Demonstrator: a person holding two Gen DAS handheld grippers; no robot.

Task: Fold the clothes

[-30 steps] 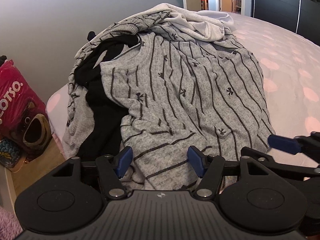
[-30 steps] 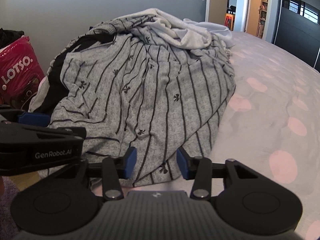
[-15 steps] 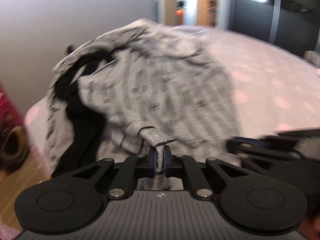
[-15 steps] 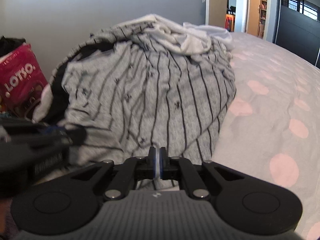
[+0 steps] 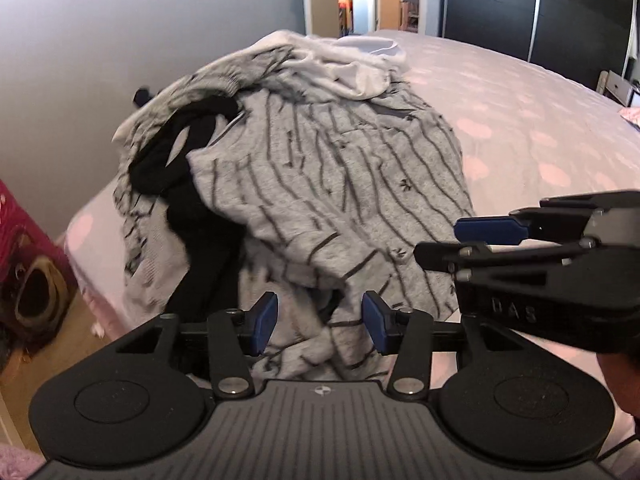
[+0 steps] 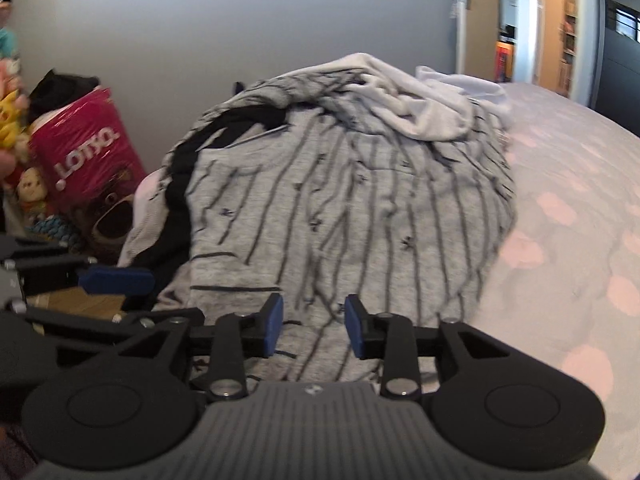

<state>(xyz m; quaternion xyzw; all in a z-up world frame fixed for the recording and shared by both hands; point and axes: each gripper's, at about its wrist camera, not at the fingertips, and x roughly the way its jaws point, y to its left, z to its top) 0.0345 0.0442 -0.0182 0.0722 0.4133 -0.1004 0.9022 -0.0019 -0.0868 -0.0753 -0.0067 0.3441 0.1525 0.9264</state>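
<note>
Left wrist view: left gripper [image 5: 319, 322] and right gripper [image 6: 313, 325], jaws opening, pads clear of the striped grey top's [image 5: 328, 184] hem at the bed's [image 5: 520, 120] near edge. Best to re-pinch both hem corners deeper before lifting.

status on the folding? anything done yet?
Done: nothing; the clothes pile on the bed is unfolded. In hand: nothing; left gripper and right gripper are opening over the striped top, gripping nothing. Left: all of it.

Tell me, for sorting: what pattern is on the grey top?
Dark thin stripes with small bow-like marks on the grey top, clearest in the right wrist view.
</note>
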